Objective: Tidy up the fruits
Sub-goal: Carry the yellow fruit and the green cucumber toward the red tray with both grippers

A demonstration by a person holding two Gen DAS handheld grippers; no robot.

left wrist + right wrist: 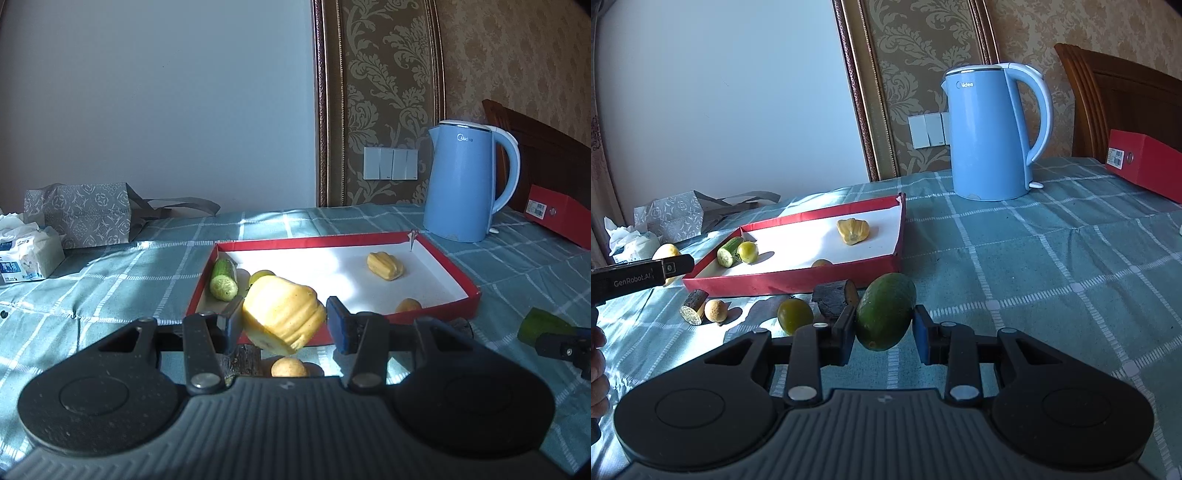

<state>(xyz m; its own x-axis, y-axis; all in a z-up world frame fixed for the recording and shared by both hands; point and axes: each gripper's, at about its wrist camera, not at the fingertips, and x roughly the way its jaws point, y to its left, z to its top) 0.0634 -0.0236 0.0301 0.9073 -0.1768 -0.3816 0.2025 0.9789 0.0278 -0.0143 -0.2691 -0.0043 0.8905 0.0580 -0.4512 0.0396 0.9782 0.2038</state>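
Four fruits lie in the red tray (798, 286); both claws grip more, the left claw (284, 325) a yellow ridged fruit (284, 314), the right claw (884, 328) a green mango (884, 310), while four pieces wait on the counter (1034, 277).

Hard sunlight coming in from left, striping teal checked tablecloth (1015, 258) in bright and shaded bands. White floor of shallow red-walled cardboard tray (458, 277) blowing out near pure white. Fruit in tray throwing long, crisp shadows toward right. Pale plain wall (166, 110) sitting evenly lit, slightly blue-cast. Glossy light-blue electric kettle (986, 140) showing soft sheen, no harsh glare. Fisheye bending picture edges; corners going dark. Focus holding sharp, no motion blur.
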